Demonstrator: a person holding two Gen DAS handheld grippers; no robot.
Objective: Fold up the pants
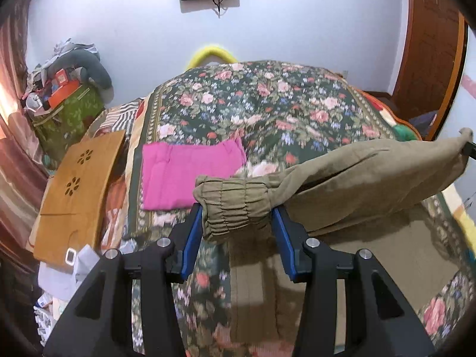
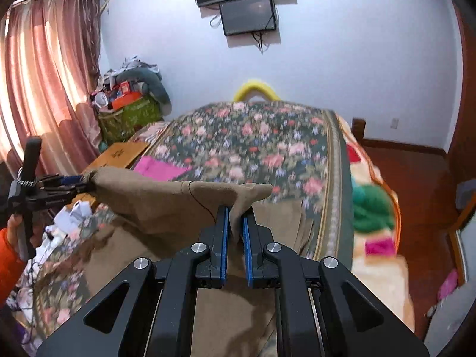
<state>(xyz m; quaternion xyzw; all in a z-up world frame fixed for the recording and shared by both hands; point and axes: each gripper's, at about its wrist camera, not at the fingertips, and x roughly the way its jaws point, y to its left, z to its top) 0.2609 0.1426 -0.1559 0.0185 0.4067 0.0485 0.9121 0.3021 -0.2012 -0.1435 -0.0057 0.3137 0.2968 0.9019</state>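
Note:
The khaki pants (image 1: 351, 178) hang stretched in the air above the floral bed cover, the rest draping down onto the bed (image 2: 235, 306). My left gripper (image 1: 238, 211) is shut on the elastic cuff (image 1: 235, 205) of one pant end. My right gripper (image 2: 236, 217) is shut on the other pant end (image 2: 247, 196). In the right wrist view the left gripper (image 2: 74, 186) shows at the far left holding the stretched cloth (image 2: 154, 199). In the left wrist view the right gripper's tip (image 1: 470, 148) shows at the far right edge.
A folded pink garment (image 1: 187, 175) lies on the floral bed cover (image 1: 267, 104) ahead. A brown wooden board (image 1: 77, 196) lies at the bed's left side. A green basket of clutter (image 1: 65, 116) stands by the curtain (image 2: 44, 83). A wooden floor (image 2: 416, 196) lies on the right.

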